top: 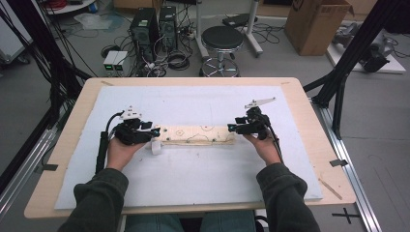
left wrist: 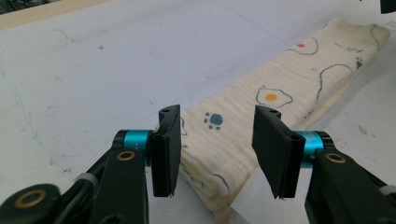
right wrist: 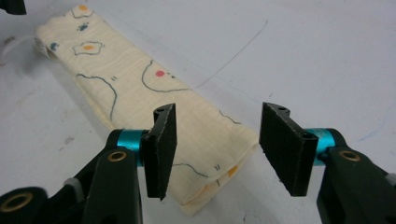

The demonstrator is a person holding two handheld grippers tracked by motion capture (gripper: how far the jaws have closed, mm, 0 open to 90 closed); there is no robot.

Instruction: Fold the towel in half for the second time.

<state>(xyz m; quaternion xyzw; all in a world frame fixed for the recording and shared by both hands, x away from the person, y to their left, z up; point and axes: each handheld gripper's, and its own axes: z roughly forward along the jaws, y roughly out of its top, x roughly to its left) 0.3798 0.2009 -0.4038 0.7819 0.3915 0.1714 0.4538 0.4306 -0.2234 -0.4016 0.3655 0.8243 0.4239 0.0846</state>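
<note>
A long folded cream cloth (top: 198, 134), printed with fried eggs and paw prints, lies flat across the middle of the white mat (top: 193, 179). My left gripper (top: 155, 131) is at its left end. In the left gripper view the jaws (left wrist: 218, 140) stand open astride that end of the cloth (left wrist: 280, 88), and the right pad is clear of the fabric. My right gripper (top: 231, 127) is at the other end. In the right gripper view its jaws (right wrist: 217, 140) are open too, with the end of the cloth (right wrist: 140, 88) lying between them and not pinched.
The mat covers most of a wooden table (top: 309, 121). A small white tag (top: 155, 147) sticks out by the cloth's left end. A thin wooden stick (top: 330, 188) lies near the table's right front corner. Beyond the far edge stand a black stool (top: 221, 38) and a cardboard box (top: 314, 24).
</note>
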